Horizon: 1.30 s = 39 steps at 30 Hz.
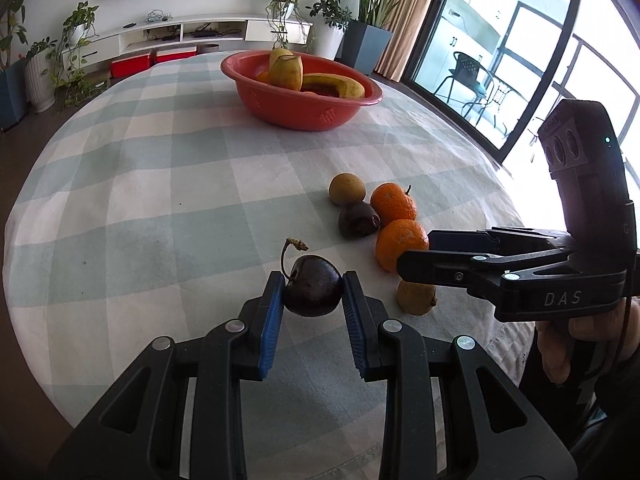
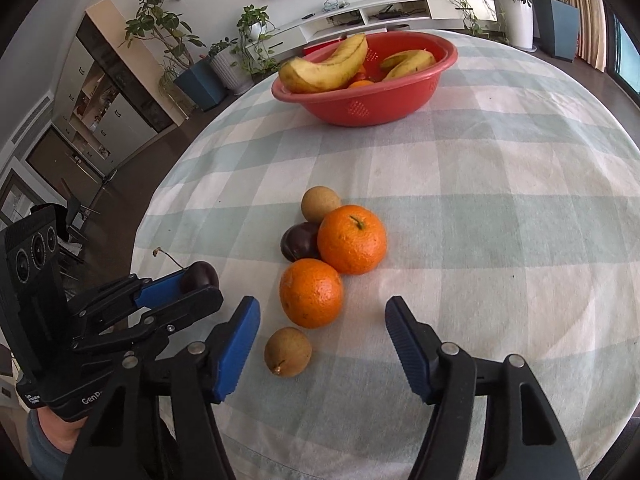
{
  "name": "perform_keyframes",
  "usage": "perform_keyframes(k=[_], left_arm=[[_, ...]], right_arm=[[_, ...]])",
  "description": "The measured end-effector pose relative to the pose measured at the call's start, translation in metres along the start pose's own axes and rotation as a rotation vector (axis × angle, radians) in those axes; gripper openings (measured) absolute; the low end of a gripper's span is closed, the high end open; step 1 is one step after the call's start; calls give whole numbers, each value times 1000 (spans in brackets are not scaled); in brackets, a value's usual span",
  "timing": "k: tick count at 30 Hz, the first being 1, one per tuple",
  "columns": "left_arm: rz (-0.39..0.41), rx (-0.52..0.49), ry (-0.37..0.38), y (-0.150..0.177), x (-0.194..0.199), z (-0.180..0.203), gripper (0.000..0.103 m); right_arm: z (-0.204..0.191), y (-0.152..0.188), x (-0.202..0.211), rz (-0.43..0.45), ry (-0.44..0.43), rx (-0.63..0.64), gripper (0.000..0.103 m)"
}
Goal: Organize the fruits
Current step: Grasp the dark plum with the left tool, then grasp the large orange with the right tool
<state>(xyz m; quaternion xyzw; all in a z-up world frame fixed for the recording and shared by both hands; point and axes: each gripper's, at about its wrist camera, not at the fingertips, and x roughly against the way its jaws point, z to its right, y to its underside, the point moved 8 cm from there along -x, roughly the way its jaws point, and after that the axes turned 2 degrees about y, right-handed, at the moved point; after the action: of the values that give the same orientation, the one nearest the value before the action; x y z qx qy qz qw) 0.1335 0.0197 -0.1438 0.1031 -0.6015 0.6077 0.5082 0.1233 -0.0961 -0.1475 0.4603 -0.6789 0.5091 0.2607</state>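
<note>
My left gripper point(image 1: 313, 294) is shut on a dark cherry point(image 1: 313, 286) with a stem, held just above the tablecloth; it also shows in the right wrist view point(image 2: 200, 275). My right gripper point(image 2: 322, 330) is open and empty, hovering over a loose fruit cluster: two oranges point(image 2: 311, 293) point(image 2: 352, 239), a dark plum point(image 2: 298, 241) and two brownish round fruits point(image 2: 288, 352) point(image 2: 321, 203). A red bowl point(image 2: 384, 100) with bananas point(image 2: 324, 70) stands at the table's far side, seen also in the left wrist view point(image 1: 300, 108).
The round table has a green-and-white checked cloth point(image 1: 140, 200). Its edge drops off close behind the grippers. Potted plants point(image 1: 76, 40), a white TV shelf point(image 1: 180, 32) and glass balcony doors point(image 1: 520, 60) surround the table.
</note>
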Motion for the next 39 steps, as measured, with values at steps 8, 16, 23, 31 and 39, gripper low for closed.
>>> perform_keyframes(k=[8,16,23,31,39], left_arm=[[4,12,7,1,0,-2,28],[5,13,8,1,0,-2,28],[5,17,6,1,0,-2,28],[3,21,6,0,-2,-2,28],[12,37,23,-4,0,-1,28]], right_arm=[[-7,-7,-10,-26,18,25,51],[-8,-5,-10,-33,15,31,37],[-5,-2,-2,-23,3,20,37],[11,4,15,1,-18,-24,37],[31,-7,36,61,-34,-75,37]])
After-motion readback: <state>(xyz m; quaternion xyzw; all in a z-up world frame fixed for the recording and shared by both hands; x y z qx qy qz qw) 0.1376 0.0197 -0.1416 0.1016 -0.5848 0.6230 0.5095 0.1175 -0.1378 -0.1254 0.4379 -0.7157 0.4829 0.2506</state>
